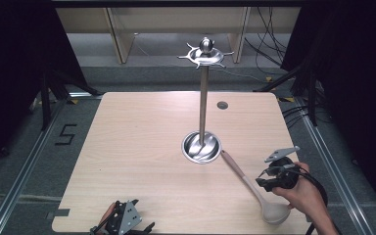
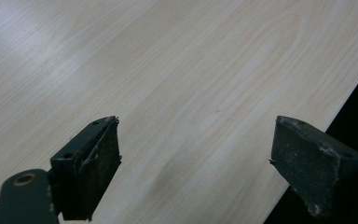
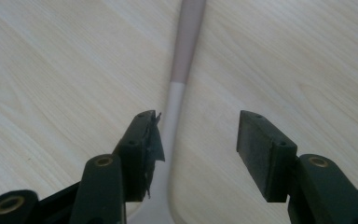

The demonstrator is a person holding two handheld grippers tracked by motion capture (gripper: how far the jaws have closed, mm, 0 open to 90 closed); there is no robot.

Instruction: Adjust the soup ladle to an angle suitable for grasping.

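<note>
One pale grey silicone ladle with a pinkish-brown handle lies on the light wooden table, just beside the single steel utensil stand. The right tongs straddle its stem half open, not gripping. The left tongs gape empty.

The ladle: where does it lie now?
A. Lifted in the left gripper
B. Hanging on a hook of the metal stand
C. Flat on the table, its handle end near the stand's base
C: the ladle lies flat on the table, its handle end beside the stand's base.
</note>
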